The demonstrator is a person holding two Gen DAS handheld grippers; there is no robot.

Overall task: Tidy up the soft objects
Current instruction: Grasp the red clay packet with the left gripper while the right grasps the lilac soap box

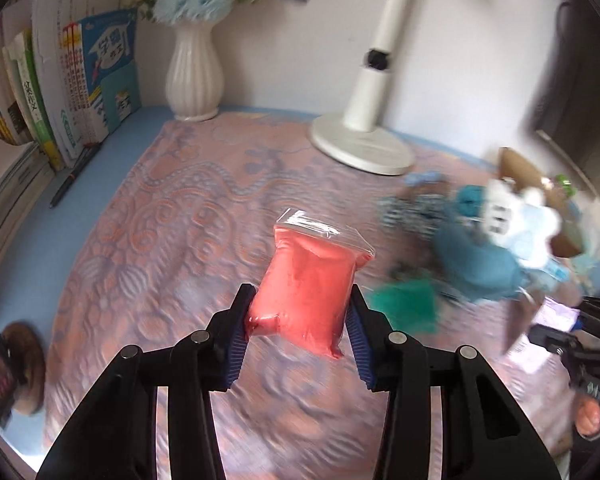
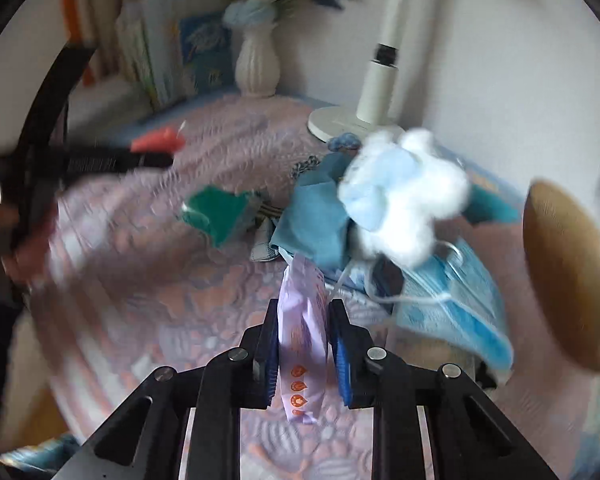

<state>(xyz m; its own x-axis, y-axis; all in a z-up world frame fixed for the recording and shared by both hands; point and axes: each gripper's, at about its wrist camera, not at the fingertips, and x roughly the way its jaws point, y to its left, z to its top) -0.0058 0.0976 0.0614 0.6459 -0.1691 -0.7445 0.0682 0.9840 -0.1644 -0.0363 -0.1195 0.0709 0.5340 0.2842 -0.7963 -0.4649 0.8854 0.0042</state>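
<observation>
Soft red clay pouch in clear plastic (image 1: 306, 288) sits pinched in the left claw (image 1: 300, 332) at frame centre, the right claw (image 2: 302, 344) clamps a lilac wipes packet (image 2: 304, 320), while the blue-and-white heap (image 2: 380, 208) looks still unsorted.

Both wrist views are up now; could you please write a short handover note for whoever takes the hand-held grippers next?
Left hand-held gripper: shut on the red bag, lifted over the cloth.
Right hand-held gripper: shut on the lilac packet.
Pile on the right: white-and-blue plush, blue cloth, green bag, face masks.
Done: two items picked up.
Left: place both, then sort the pile. The views are blurred and show no target spot.
</observation>
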